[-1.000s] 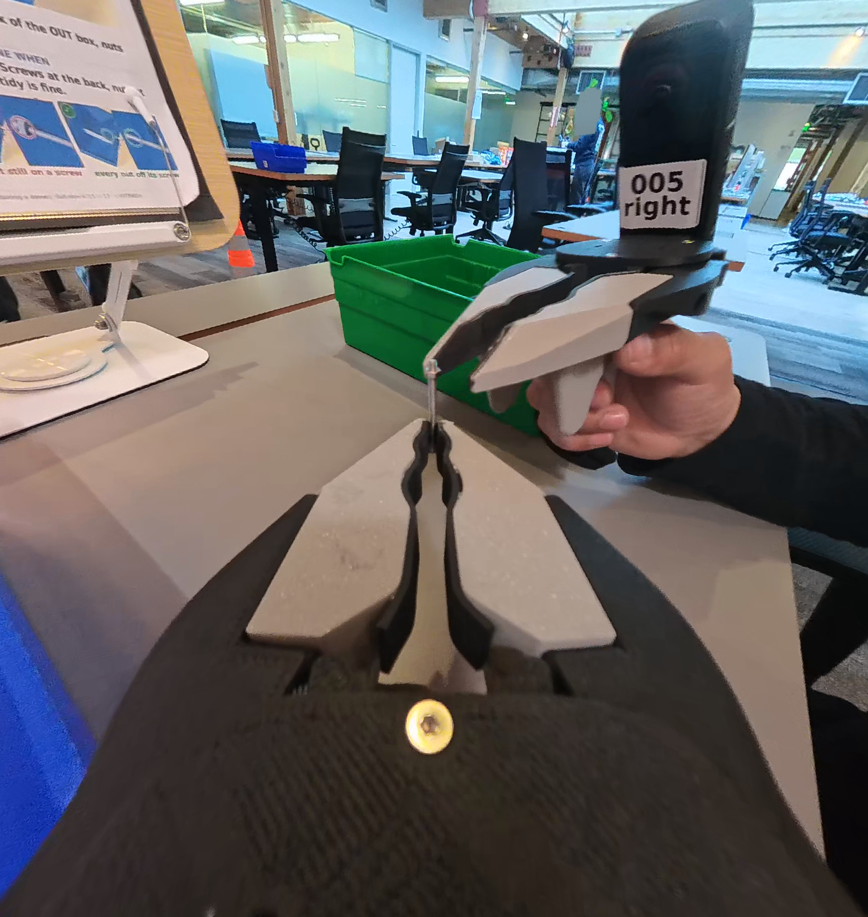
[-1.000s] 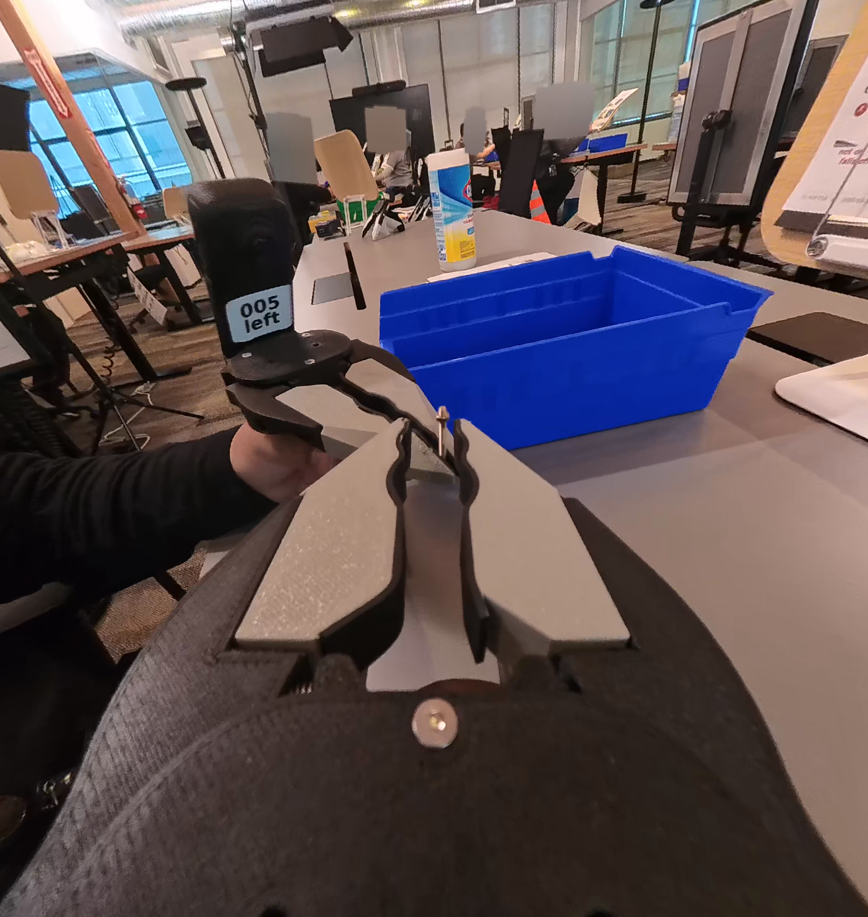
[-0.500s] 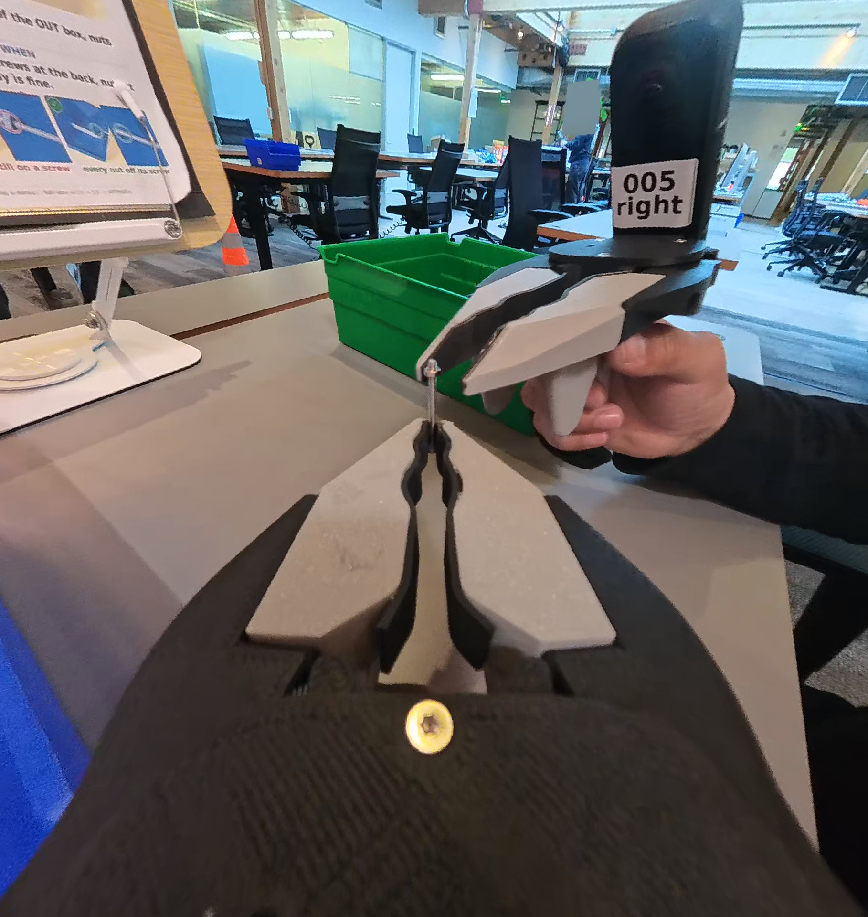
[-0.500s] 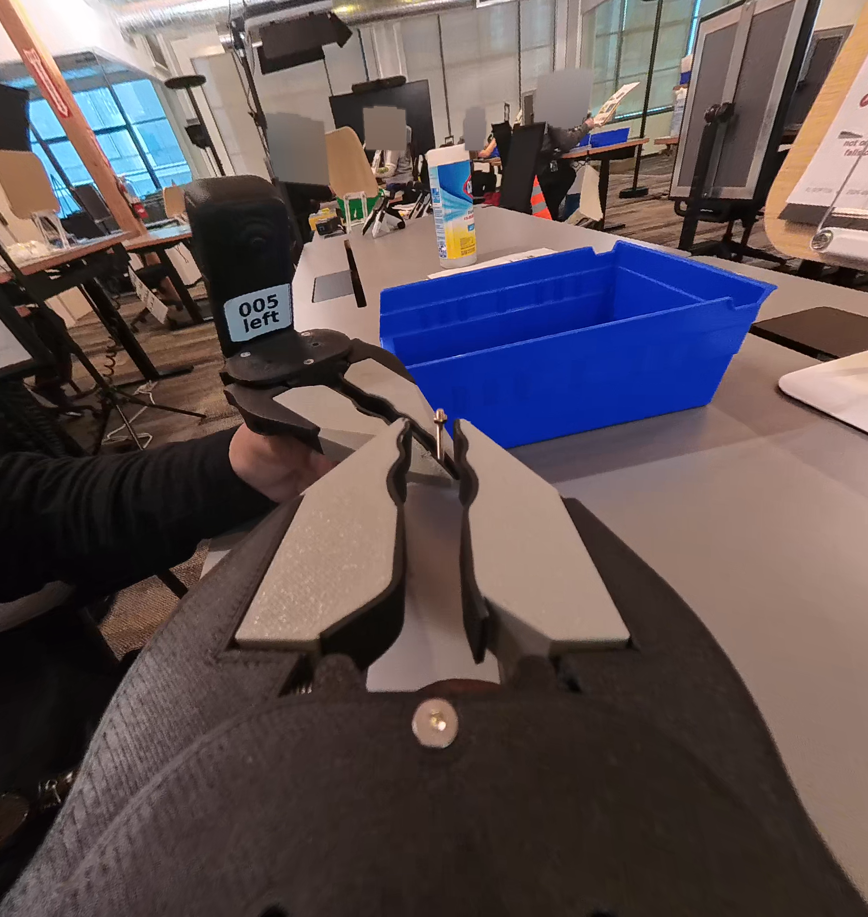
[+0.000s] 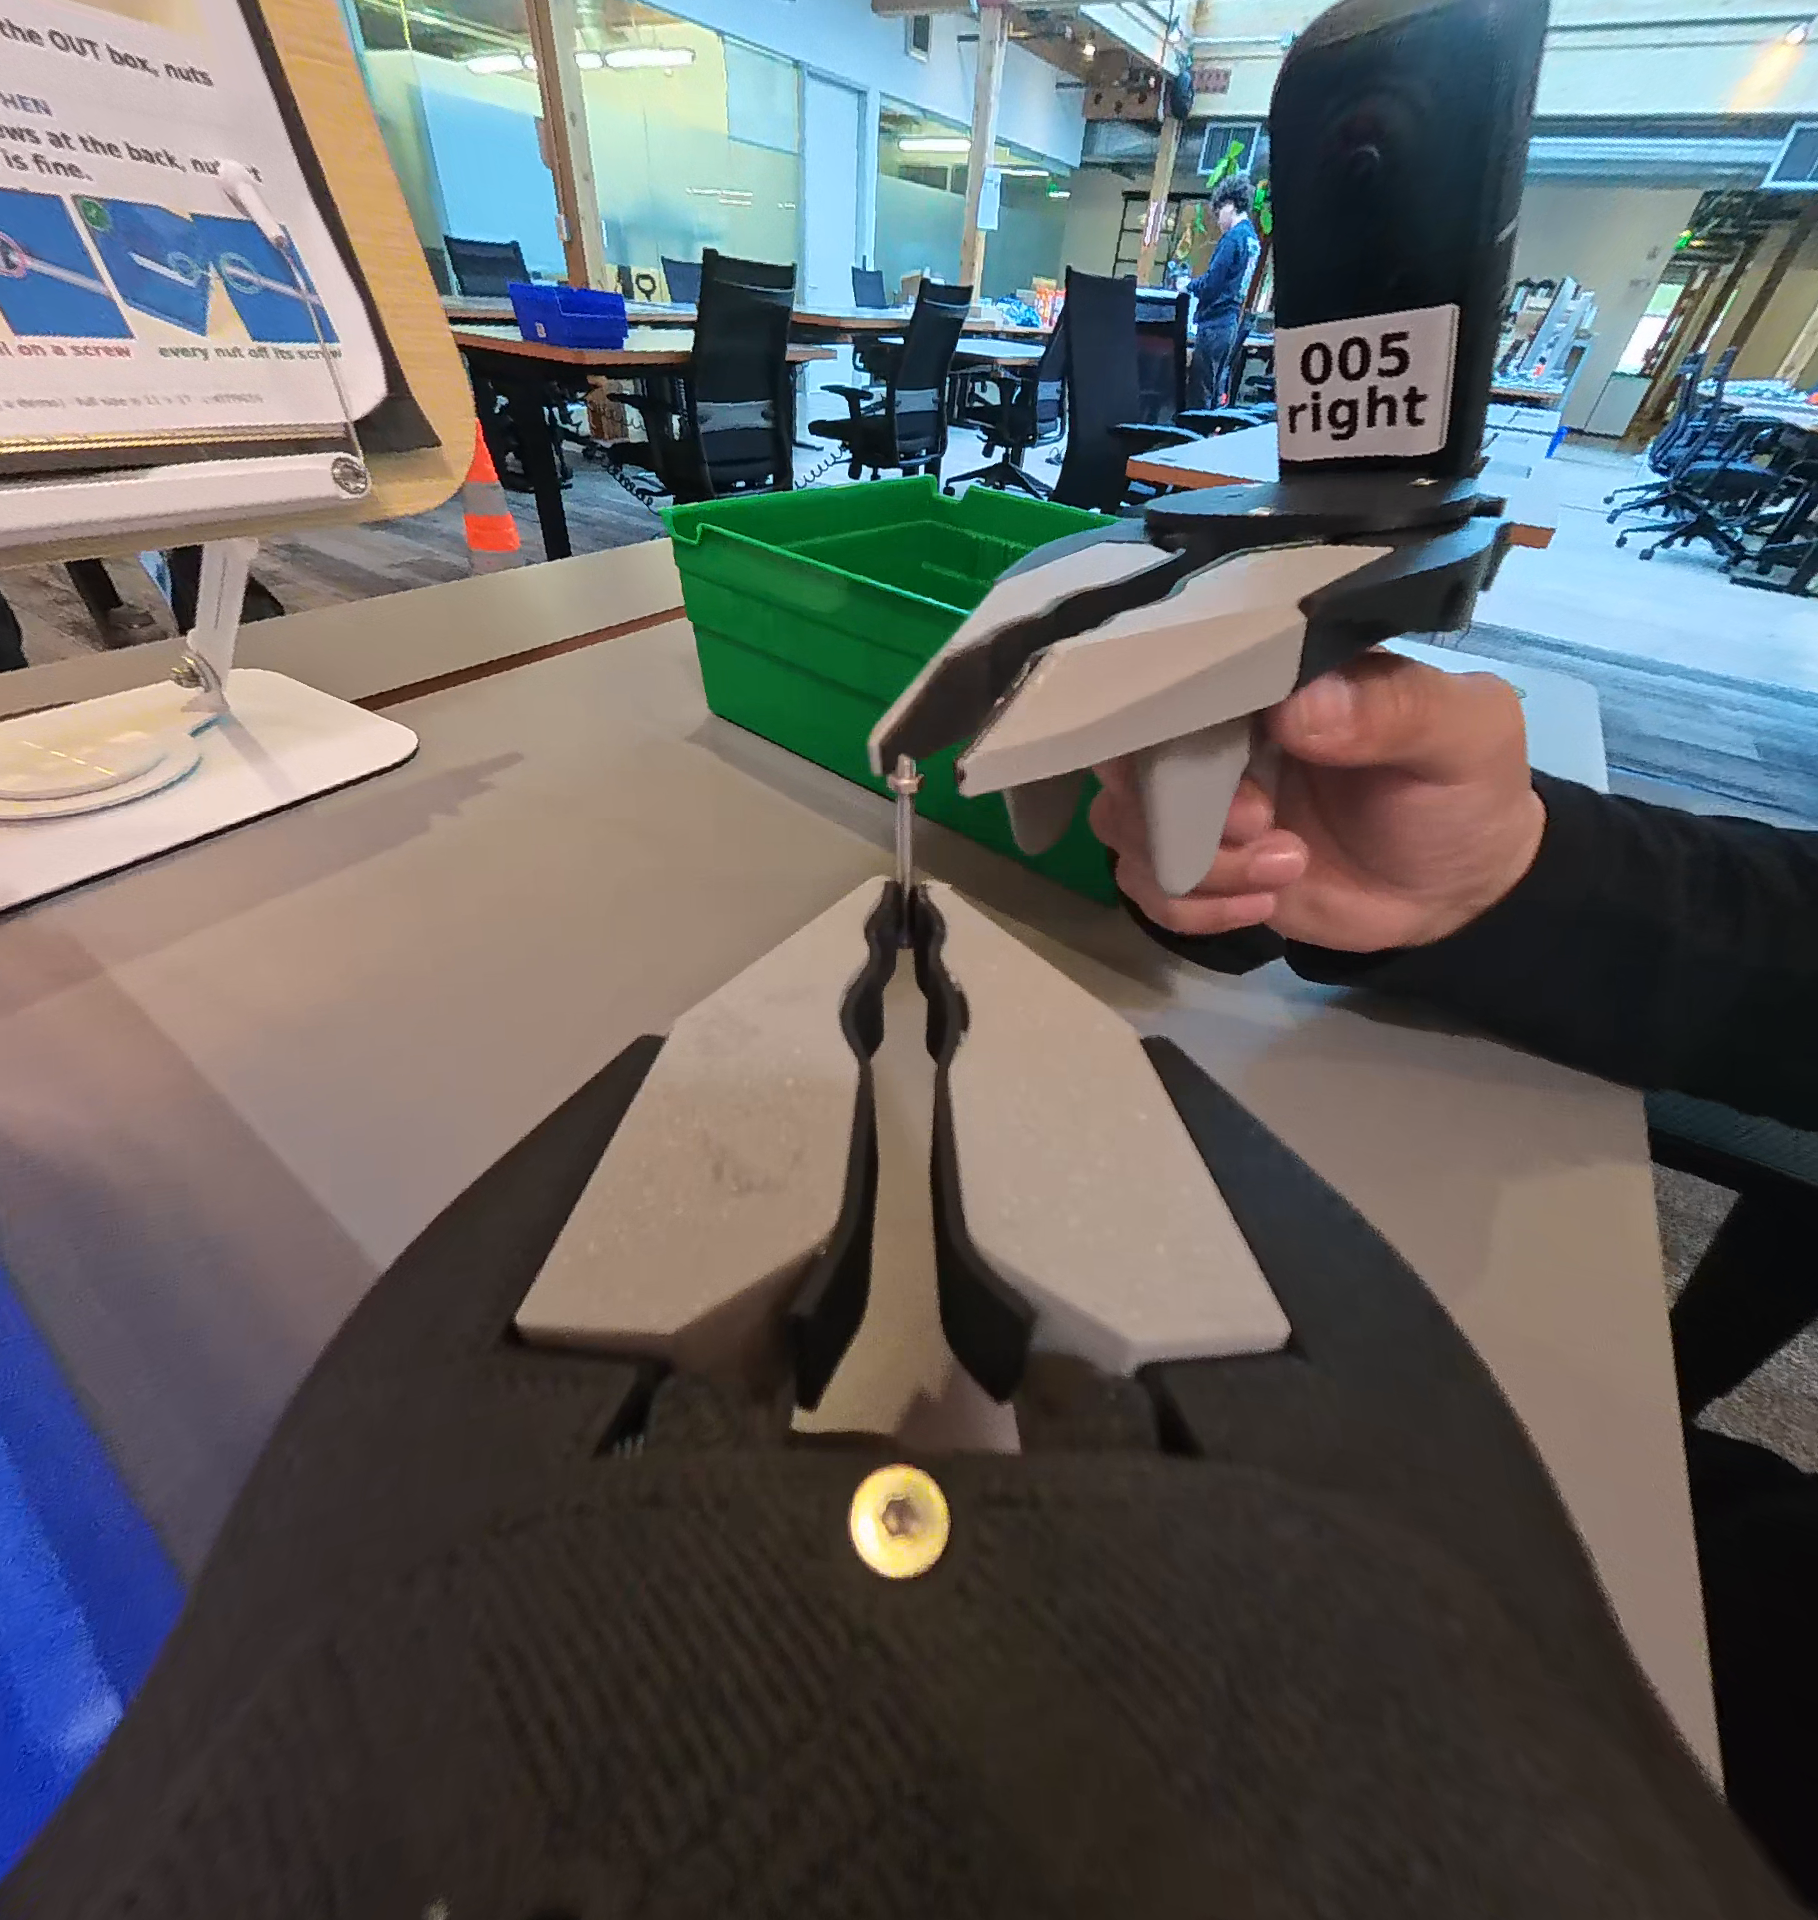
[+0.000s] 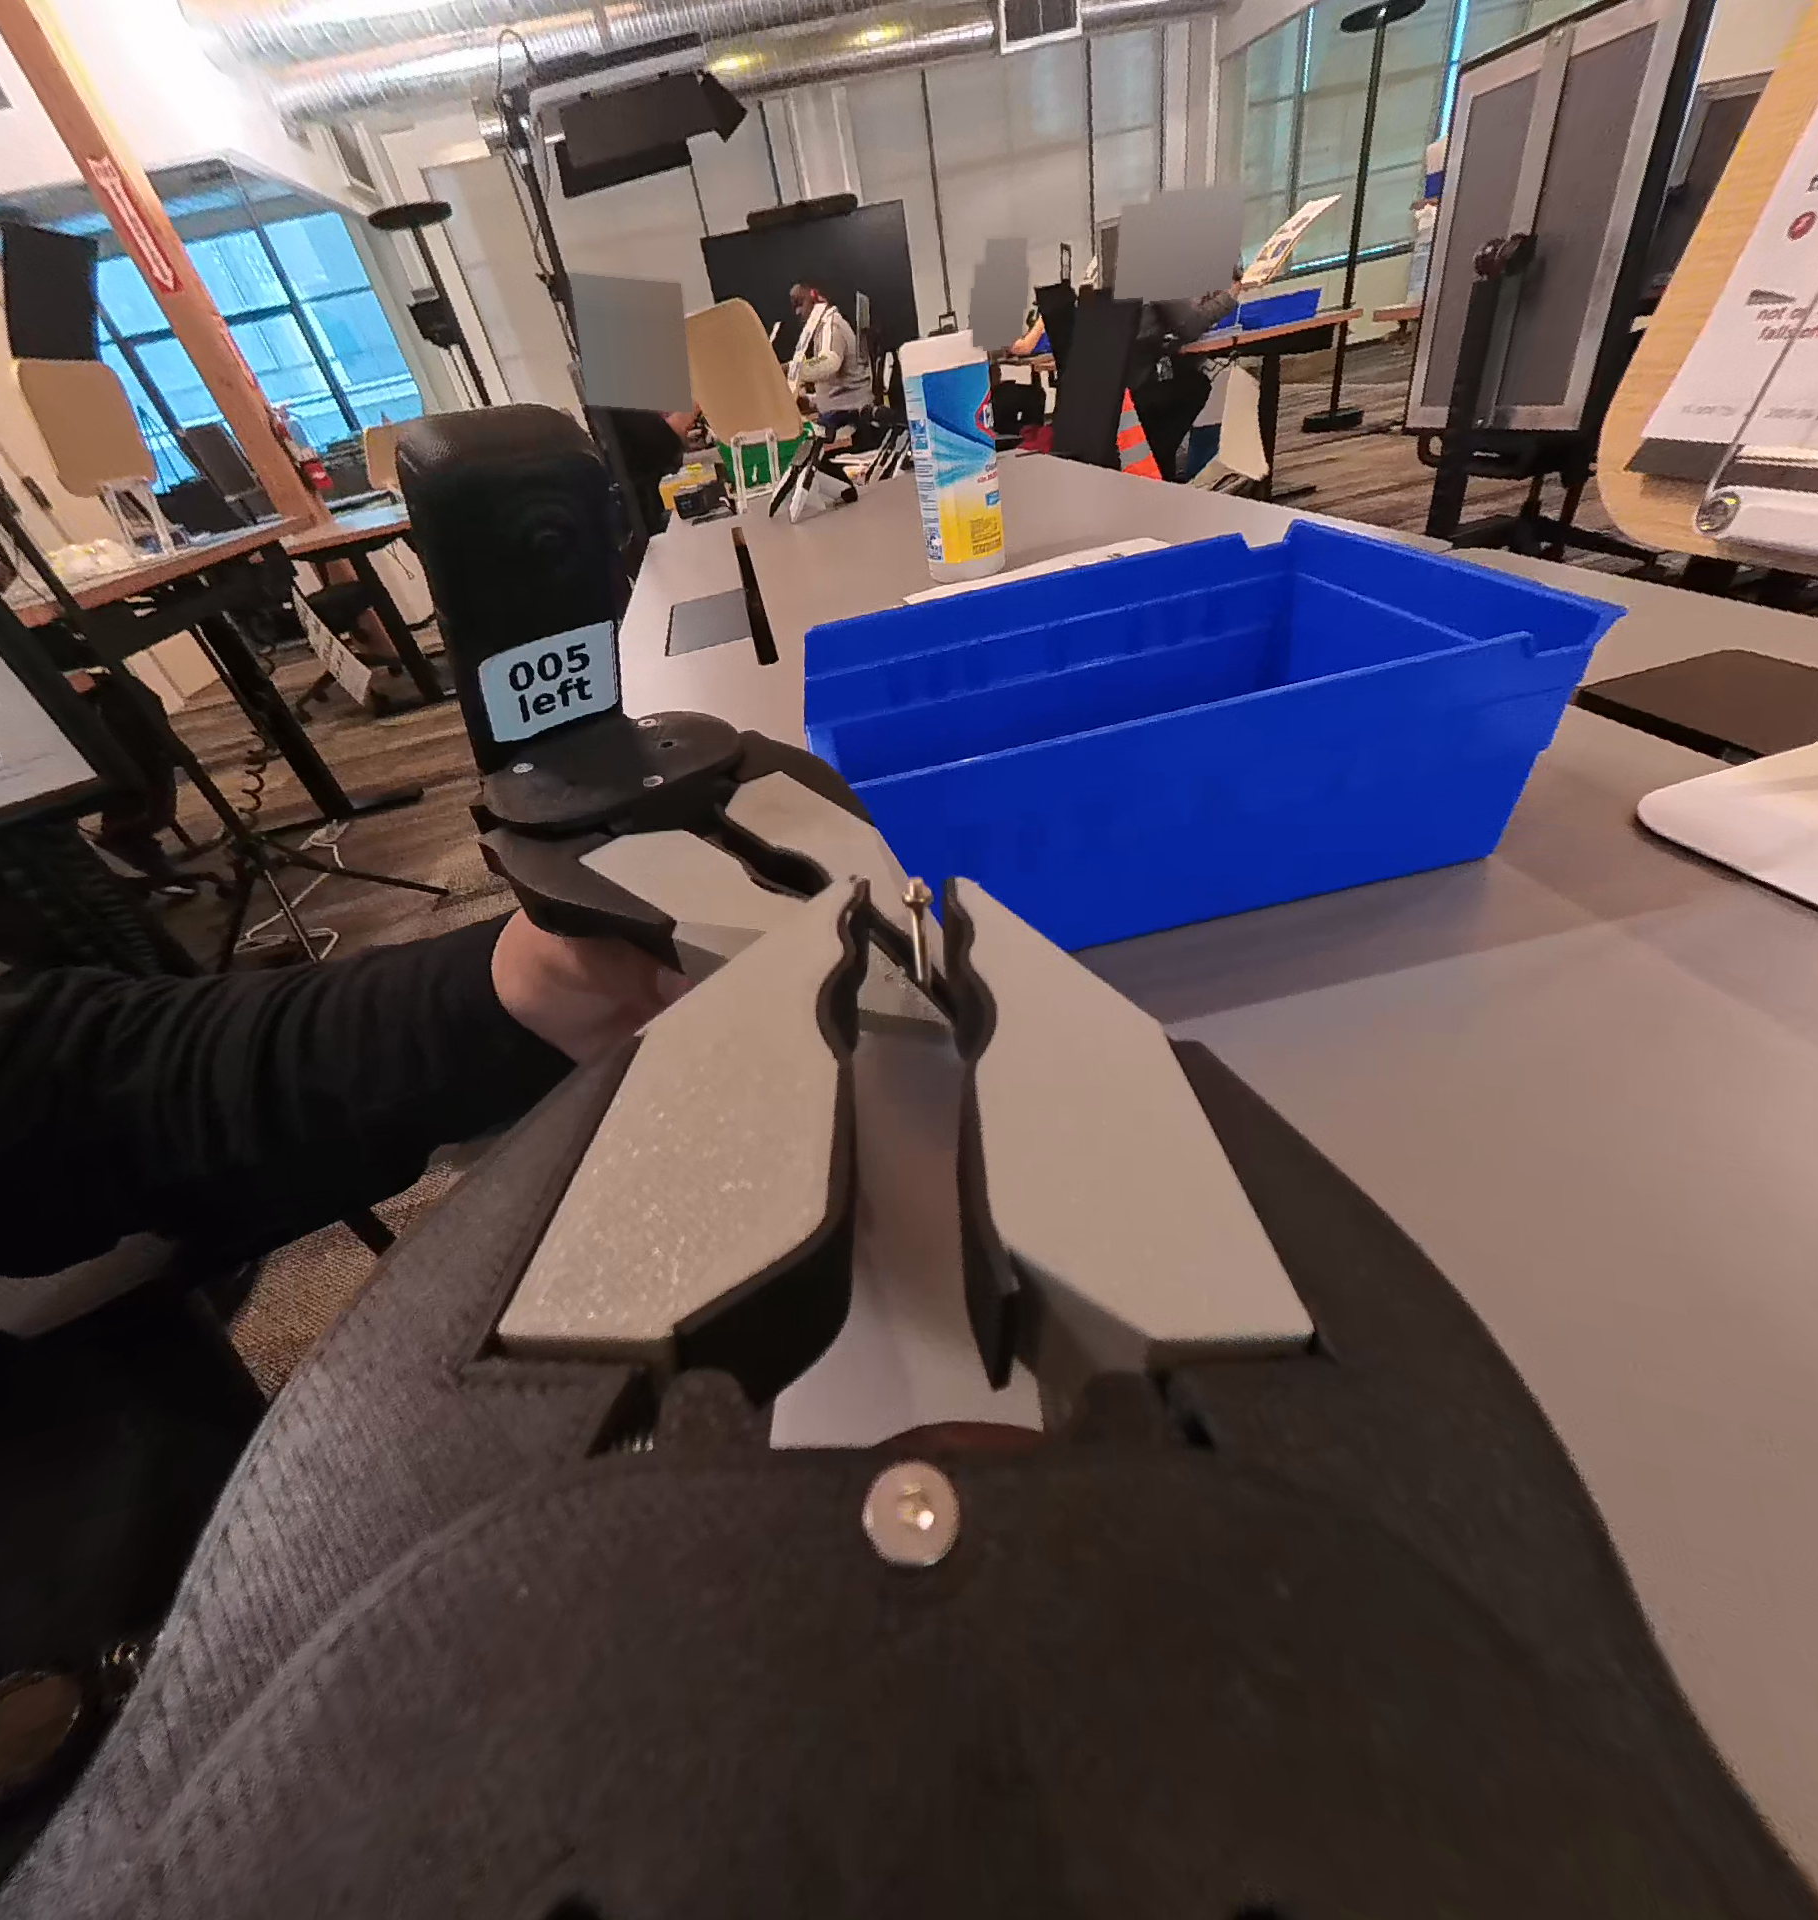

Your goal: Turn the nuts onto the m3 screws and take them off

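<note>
The left gripper (image 5: 902, 902) is pinched tight on the bottom of a thin screw (image 5: 903, 831) that stands straight up above the desk (image 5: 469, 935). The right gripper (image 6: 903, 914) has its fingers a little apart around the top of the screw, where a tiny nut (image 5: 904, 774) seems to sit, but it is too small to tell if they touch it. A green bin (image 5: 832, 623) sits behind near the desk's far edge, and a blue bin (image 6: 1196, 779) sits on the other side.
</note>
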